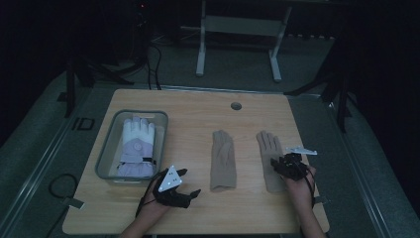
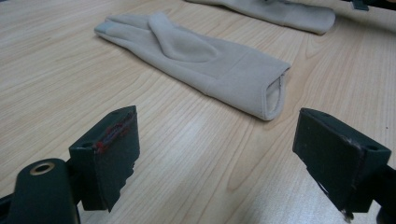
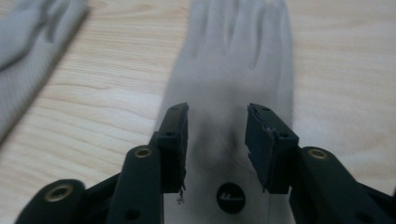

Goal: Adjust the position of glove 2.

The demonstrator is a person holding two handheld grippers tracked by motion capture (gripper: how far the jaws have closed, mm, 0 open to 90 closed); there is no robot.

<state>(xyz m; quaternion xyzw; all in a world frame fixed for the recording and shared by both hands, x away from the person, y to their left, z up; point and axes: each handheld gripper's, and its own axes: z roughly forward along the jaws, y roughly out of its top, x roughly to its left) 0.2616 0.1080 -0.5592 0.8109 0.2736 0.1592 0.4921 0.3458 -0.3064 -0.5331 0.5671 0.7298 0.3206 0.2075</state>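
Your right claw stands released, jaws apart over the right beige glove, near the desk right edge. Your left claw is released, empty, near the front edge.

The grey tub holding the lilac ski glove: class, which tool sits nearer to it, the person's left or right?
Left. The left tool lies just off the grey tub at its near right corner. The right tool hovers over the right-hand beige glove, across the table.
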